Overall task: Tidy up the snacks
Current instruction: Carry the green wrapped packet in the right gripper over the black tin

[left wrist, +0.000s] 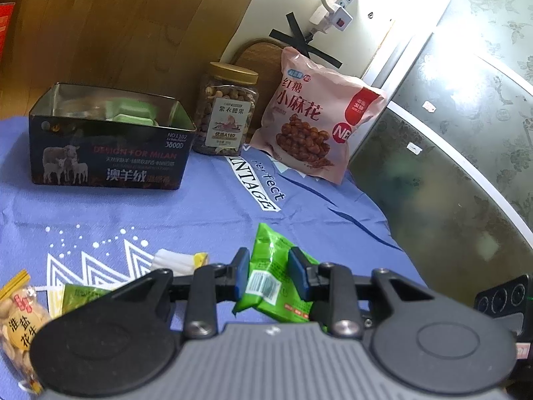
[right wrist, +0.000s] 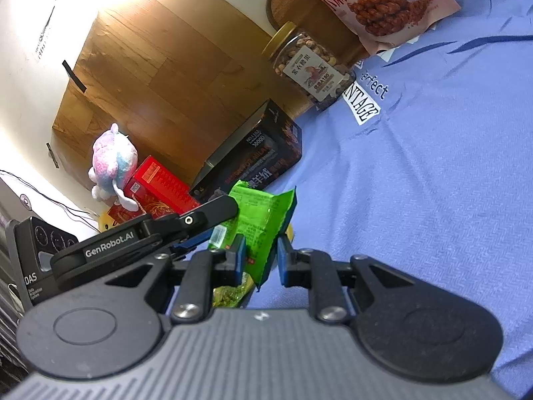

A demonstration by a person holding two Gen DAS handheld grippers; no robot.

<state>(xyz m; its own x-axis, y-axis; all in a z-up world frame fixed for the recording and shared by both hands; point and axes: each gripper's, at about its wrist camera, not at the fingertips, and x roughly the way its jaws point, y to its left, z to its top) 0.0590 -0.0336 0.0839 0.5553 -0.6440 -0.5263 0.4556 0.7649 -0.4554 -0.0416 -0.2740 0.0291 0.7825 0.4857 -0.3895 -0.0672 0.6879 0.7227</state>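
In the left wrist view my left gripper [left wrist: 269, 256] is shut on a green snack packet [left wrist: 266, 276] with a barcode, held just above the blue cloth [left wrist: 200, 206]. My right gripper [right wrist: 261, 241] is shut on a green packet [right wrist: 263, 213] too, standing upright between its blue pads. The left gripper [right wrist: 221, 221] shows close beside it on the left. An open dark tin [left wrist: 110, 140] at the back left holds pale green packets [left wrist: 133, 113]. One more green packet [left wrist: 83, 295] lies on the cloth at the near left.
A nut jar [left wrist: 230, 110] and a pink snack bag [left wrist: 316, 116] stand right of the tin against the wall. A bag of peanuts [left wrist: 16, 320] and a white-yellow packet [left wrist: 176, 260] lie near left. A red box [right wrist: 160, 186] and plush toy [right wrist: 111, 160] sit beyond the tin.
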